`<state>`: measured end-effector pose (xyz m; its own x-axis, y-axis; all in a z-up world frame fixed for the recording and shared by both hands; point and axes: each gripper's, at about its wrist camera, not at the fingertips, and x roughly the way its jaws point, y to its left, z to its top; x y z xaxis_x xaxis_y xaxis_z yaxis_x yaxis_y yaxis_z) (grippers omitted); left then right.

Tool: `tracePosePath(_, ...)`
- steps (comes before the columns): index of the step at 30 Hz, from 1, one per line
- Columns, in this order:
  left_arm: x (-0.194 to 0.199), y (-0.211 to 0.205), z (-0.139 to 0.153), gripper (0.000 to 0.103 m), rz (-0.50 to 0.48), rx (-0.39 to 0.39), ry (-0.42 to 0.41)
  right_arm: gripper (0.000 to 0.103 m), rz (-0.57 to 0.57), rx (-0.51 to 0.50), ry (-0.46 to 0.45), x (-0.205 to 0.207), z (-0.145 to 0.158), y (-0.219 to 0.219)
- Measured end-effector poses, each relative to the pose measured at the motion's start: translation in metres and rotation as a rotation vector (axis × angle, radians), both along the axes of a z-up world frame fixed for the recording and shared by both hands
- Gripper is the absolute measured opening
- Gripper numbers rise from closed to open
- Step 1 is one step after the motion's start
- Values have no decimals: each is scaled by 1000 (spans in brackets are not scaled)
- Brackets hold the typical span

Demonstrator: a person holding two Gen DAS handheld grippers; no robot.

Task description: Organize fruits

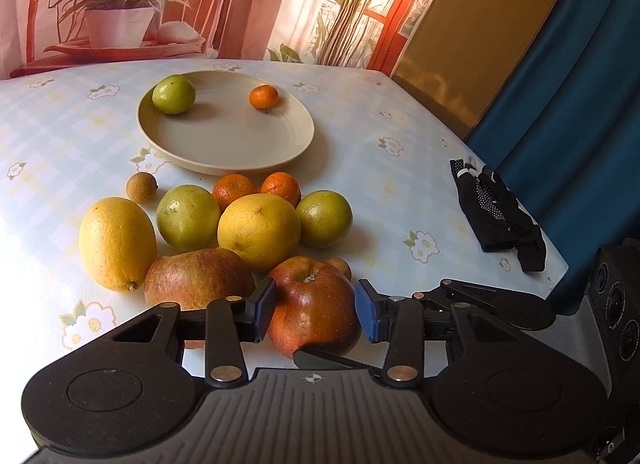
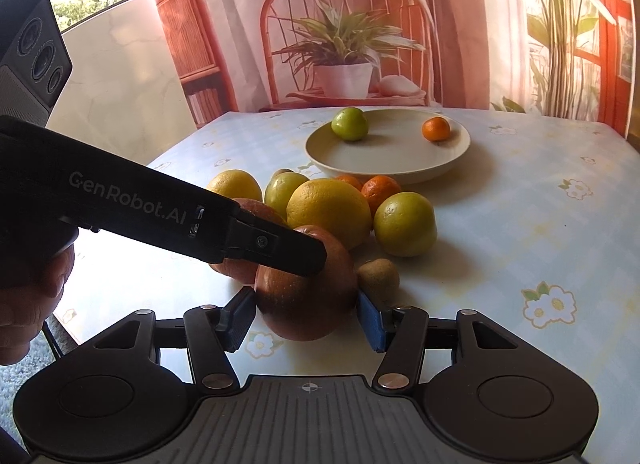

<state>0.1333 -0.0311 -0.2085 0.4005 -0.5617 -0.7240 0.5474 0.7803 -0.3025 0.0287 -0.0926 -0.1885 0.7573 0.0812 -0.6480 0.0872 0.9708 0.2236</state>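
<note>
Found the apple (image 1: 314,304) on the desk (image 1: 400,191) dead ahead, stem up, bracketed by the spread fingers of both left hand-held gripper (image 1: 315,307) and right hand-held gripper (image 2: 306,316), contact untellable, plate (image 1: 224,168) well beyond.

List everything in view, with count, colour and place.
plate: 1, cream, far centre of table
green fruits: 3, one on plate, two in pile
small oranges: 3, one on plate, two behind pile
yellow citrus: 2, pile
red apples: 2, pile front
small brown fruits: 2, pile edges
glove: 1, black, table's right edge
tablecloth: 1, pale floral
backdrop: 1, printed plant, behind table
left gripper: 1, black, fingers flank nearer apple
right gripper: 1, black, flanks same apple
left hand: 1, holding left gripper
</note>
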Motion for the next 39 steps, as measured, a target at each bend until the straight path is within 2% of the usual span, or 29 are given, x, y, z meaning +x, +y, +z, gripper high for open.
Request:
tracePosePath(6, 6, 4, -4, 45, 12, -44, 53, 49, 20, 2, 12, -6, -3, -4)
tracePosePath(23, 12, 4, -9, 45, 6, -95, 63, 44, -42, -84, 25, -25, 5, -21)
tracePosePath(30, 11, 3, -11, 46, -7, -107, 66, 47, -7, -88, 34, -18, 2, -14)
tracePosePath(35, 11, 3, -12, 46, -2, -113, 62, 55, 16, -115, 48, -3, -4, -6)
tracePosePath(39, 10, 3, -12, 46, 0, -112, 60, 55, 36, -154, 49, 5, -7, -1)
